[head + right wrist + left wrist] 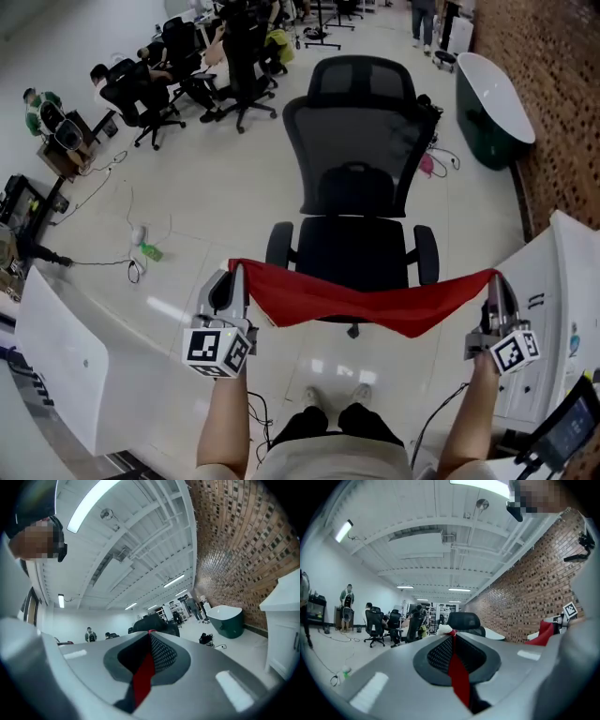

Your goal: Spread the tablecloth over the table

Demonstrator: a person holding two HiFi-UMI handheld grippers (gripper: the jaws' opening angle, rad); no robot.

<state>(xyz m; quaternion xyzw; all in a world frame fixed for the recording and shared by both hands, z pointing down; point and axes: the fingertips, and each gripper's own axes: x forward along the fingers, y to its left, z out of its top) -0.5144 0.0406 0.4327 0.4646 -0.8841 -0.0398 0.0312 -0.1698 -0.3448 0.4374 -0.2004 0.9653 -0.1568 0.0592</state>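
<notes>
Closest in are the left gripper (236, 272) and the right gripper (494, 278), each clenched on a top corner of the red tablecloth (375, 302). Both gripper views show a red strip pinched between closed jaws. The cloth is stretched between them up in the air, sagging a bit in the middle. It hangs just in front of the black office chair (356, 178) and hides the front edge of its seat. Left of the chair there's a white surface (66, 356), and right of the chair a second white surface (562, 272). Further back and right of the chair, a dark green bathtub (492, 103) sits by the brick wall (558, 84).
</notes>
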